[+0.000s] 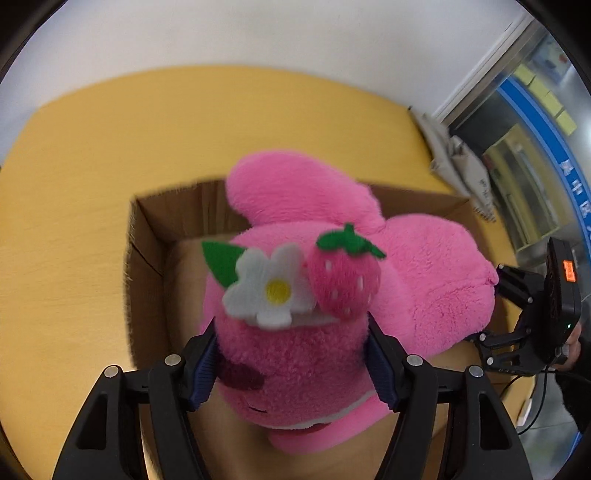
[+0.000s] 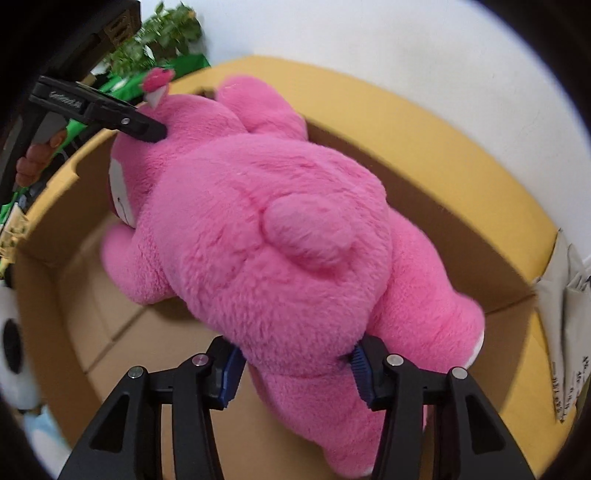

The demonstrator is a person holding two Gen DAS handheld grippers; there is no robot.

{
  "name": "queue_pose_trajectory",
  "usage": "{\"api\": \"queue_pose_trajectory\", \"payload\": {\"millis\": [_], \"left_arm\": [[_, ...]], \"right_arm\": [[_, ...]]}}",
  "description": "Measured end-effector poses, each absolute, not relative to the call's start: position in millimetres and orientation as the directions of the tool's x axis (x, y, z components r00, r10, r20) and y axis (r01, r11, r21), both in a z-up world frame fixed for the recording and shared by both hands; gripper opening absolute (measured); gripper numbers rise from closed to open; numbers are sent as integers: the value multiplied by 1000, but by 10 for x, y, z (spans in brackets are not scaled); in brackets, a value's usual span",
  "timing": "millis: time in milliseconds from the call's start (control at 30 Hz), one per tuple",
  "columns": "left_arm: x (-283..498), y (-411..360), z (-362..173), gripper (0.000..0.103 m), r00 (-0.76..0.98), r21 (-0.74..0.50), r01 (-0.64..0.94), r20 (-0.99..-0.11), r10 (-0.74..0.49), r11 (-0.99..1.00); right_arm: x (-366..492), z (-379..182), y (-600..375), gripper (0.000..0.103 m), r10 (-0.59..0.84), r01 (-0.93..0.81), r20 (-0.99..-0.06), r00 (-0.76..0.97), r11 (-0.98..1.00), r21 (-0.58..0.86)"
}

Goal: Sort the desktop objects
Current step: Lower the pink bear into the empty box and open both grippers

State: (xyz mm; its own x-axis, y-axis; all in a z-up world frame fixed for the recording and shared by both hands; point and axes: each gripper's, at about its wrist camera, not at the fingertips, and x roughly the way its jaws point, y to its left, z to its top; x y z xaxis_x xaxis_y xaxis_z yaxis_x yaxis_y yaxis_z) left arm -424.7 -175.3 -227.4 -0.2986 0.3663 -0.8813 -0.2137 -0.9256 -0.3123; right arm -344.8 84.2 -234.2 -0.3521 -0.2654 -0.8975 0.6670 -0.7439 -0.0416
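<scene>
1. My left gripper (image 1: 291,363) sat at the bottom centre of its own view, blue pads (image 1: 202,373) pressed against either side of the pink plush toy (image 1: 295,354), clamped on its head just below the white flower (image 1: 267,288) and strawberry (image 1: 345,282).
2. My right gripper (image 2: 293,373) was at the bottom centre of its view; the right-hand pad dug into the fur of the toy's lower body (image 2: 266,236), while the left-hand pad sat at the edge of the fur and I could not tell whether it pressed. I read the jaws as closed on the toy.
3. The toy hung over the open cardboard box (image 1: 147,229), filling the middle of both views and hiding most of the box floor.
4. The box rested on a yellow table (image 1: 74,166). Its brown walls ringed the toy in the right wrist view (image 2: 48,229).
5. At the right edge of the left wrist view the other gripper showed side-on, with an orange-lit display (image 1: 570,275) and a cable trailing below.
6. A stack of grey-white papers (image 1: 458,162) lay at the table's upper right, just beyond the box.
7. In the upper left of the right wrist view I saw green leaves (image 2: 162,33) and the person's fingers (image 2: 37,155) behind the left gripper's handle.
8. A black-and-white object at the lower left edge was cut off and I could not identify it.
9. The toy's face was mostly turned away or blurred.
</scene>
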Motion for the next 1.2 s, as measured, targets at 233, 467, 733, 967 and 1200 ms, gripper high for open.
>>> {"api": "queue_pose_trajectory", "payload": {"millis": [233, 467, 733, 967, 1200], "left_arm": [[-4130, -1836, -2177, 91, -357, -310, -203, -860, 365, -929], [-3472, -2042, -2066, 92, -340, -257, -203, -886, 314, -945], [-2814, -1905, -2466, 83, -173, -198, -214, -956, 236, -957], [-2488, -1933, -2387, 81, -140, -209, -162, -963, 232, -965], [-2100, -1940, -1110, 103, -399, -195, -77, -893, 209, -978]], "right_arm": [[-3382, -2307, 979, 70, -286, 598, -895, -342, -801, 27], [-2942, -1742, 1358, 81, -346, 425, -851, -395, -890, 165], [-2315, -1711, 1592, 81, -250, 300, -920, -302, -941, 157], [-1977, -1175, 1578, 81, -224, 272, -909, -350, -953, 130], [-1698, -460, 1270, 81, -212, 345, -837, -504, -938, 29]]}}
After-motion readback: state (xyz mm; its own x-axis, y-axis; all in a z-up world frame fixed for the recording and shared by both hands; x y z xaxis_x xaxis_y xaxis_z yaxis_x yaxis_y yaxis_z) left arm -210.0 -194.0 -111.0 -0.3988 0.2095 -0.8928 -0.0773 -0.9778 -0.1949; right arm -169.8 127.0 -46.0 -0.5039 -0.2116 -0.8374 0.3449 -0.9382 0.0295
